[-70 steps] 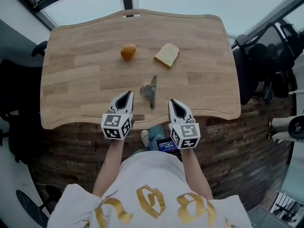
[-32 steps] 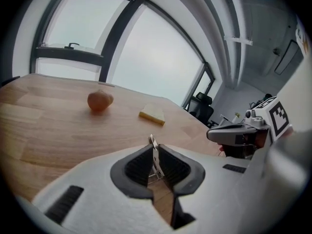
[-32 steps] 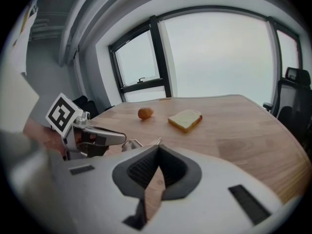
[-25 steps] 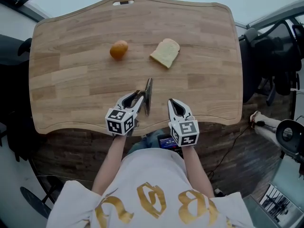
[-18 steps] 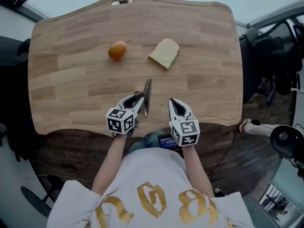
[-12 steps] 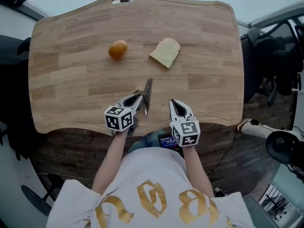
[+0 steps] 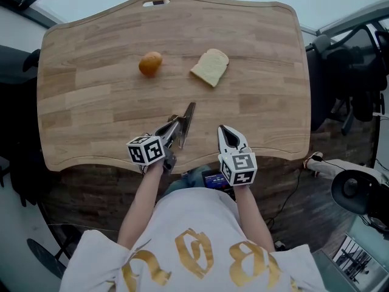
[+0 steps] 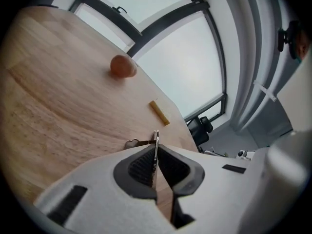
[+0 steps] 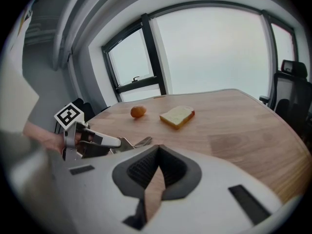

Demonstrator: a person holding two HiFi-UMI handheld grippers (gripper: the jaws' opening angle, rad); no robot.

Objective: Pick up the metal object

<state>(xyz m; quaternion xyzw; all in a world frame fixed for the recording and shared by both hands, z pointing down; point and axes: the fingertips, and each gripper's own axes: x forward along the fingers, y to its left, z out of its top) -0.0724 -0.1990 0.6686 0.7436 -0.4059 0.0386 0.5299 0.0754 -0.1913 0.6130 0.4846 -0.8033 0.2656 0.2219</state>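
The metal object [image 7: 185, 118], a thin flat tool with a small loop on its side, sits near the front edge of the wooden table [image 7: 91, 102]. My left gripper [image 7: 174, 130] has its jaws closing on it. In the left gripper view the thin metal edge [image 8: 156, 139] stands upright between the dark pads [image 8: 141, 168], which press on it. The right gripper view shows the tool's tip [image 9: 144, 141] sticking out past the left gripper [image 9: 92, 141]. My right gripper [image 7: 226, 132] hovers just right of the tool, shut and empty.
An orange [image 7: 151, 63] and a slice of bread [image 7: 210, 67] lie further back on the table. A black office chair [image 7: 346, 72] stands off the right side, and dark furniture [image 7: 18, 132] sits along the left. The table's front edge runs just under both grippers.
The left jaws have closed from wide open onto the metal object. The object's far end has swung a little to the right, and the left gripper has drawn slightly back and left.
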